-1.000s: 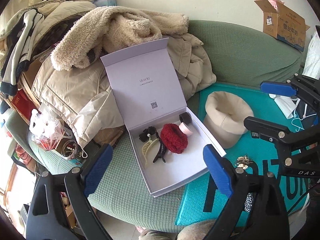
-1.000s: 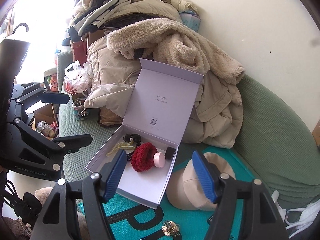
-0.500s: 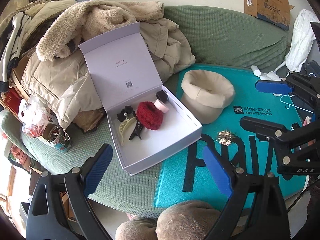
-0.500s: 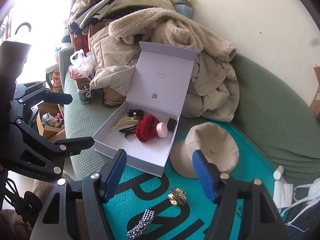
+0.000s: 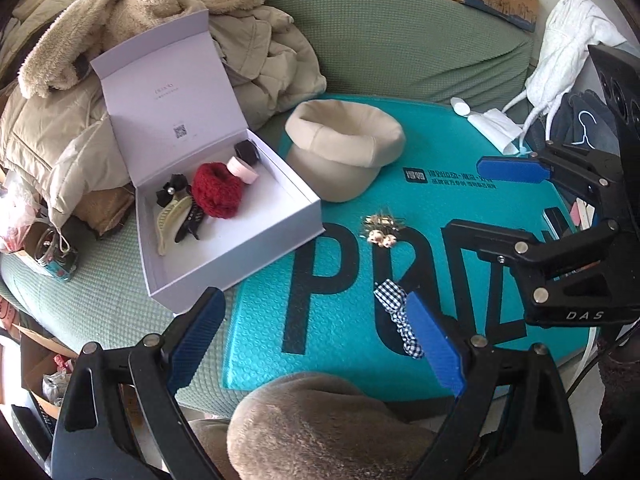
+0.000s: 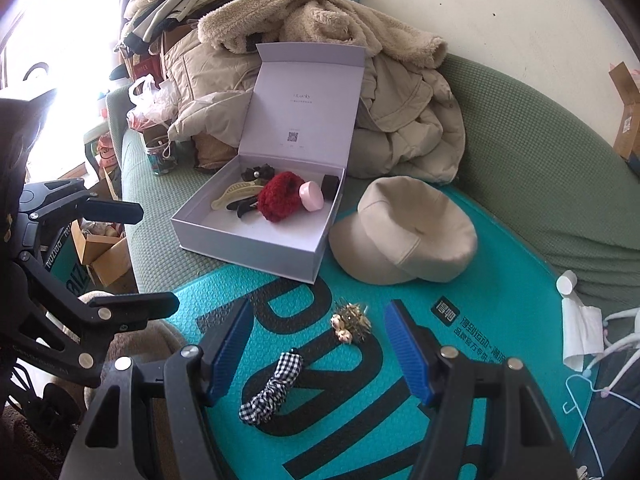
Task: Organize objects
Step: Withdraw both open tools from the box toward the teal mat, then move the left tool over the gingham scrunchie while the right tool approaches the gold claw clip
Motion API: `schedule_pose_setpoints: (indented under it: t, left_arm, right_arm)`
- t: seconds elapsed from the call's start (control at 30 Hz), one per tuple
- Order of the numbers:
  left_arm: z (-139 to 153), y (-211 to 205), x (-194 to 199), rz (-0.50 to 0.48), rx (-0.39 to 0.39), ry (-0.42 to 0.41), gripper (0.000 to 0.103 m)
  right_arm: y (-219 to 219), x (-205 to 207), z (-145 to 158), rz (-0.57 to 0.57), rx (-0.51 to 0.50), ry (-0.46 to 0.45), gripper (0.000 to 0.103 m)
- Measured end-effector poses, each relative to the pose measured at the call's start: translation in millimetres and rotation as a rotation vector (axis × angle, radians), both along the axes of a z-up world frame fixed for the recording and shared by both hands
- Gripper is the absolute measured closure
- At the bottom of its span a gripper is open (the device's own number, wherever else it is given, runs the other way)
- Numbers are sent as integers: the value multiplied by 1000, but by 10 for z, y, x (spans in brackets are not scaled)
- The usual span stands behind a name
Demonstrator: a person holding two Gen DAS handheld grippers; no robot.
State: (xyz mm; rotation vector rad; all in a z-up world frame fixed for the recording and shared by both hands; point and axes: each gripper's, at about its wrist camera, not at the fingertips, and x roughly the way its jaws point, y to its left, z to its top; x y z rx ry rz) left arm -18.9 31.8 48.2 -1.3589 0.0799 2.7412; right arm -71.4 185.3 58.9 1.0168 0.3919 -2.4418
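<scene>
Black-and-white checked scrunchie (image 6: 273, 388) on teal mat (image 6: 460, 360), both grippers' jaws open, empty

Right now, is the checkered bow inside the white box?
No, the checkered bow lies on the teal mat, outside the white box that holds the red scrunchie.

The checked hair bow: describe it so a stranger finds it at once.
Start at the teal mat with big black letters on the green sofa. Nearest its front edge lies the checked hair bow. Unlike the gold flower clip beyond it, it is black-and-white fabric.
</scene>
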Motion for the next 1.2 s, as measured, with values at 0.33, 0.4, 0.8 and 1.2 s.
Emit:
schedule_pose_setpoints:
  t: [0.33, 0.4, 0.8, 1.2]
  left_arm:
    - [-573, 402, -113, -52, 31, -74, 12]
    - [-685, 419, -149, -42, 56, -95, 12]
    - [-1168, 604, -425, -73, 131, -177, 12]
    - [-1432, 674, -585, -50, 95, -258, 13]
  right_arm:
    - [282, -28, -485, -36, -14, -64, 34]
    - [329, -72, -580, -45, -23, -81, 34]
    - [539, -416, -830, -68, -46, -118, 34]
    - [389, -834, -1161, -7, -63, -212, 34]
